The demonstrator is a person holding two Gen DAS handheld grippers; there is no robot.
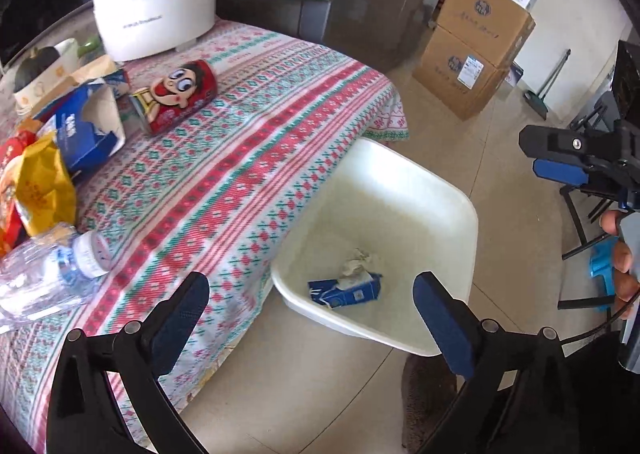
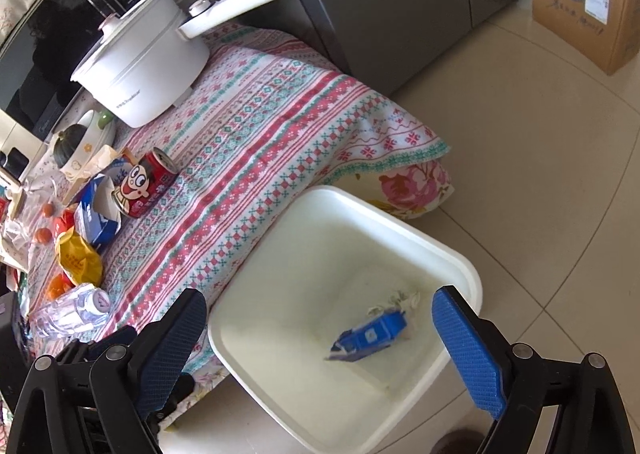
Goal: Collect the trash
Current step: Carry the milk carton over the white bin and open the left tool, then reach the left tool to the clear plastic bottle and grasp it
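Note:
A white bin [image 1: 460,209] [image 2: 460,262] stands on the floor beside the table. A blue carton [image 1: 346,290] [image 2: 370,336] and crumpled paper [image 1: 358,260] lie in it. On the patterned tablecloth [image 1: 256,141] [image 2: 256,141] lie a red cartoon can [image 1: 180,95] [image 2: 140,185], an open blue box [image 1: 86,125] [image 2: 94,213], a yellow wrapper [image 1: 44,185] [image 2: 78,258] and a clear plastic bottle [image 1: 48,274] [image 2: 70,312]. My left gripper [image 1: 312,318] is open and empty over the table edge and bin. My right gripper [image 2: 320,338] is open and empty above the bin; it also shows in the left wrist view [image 1: 560,165].
A white electric pot [image 1: 156,1] [image 2: 144,65] with a long handle stands at the table's far end. A bowl with a dark squash [image 1: 40,69] [image 2: 76,145] is beside it. Cardboard boxes [image 1: 476,45] [image 2: 588,1] stand on the tiled floor by a grey fridge [image 2: 380,1].

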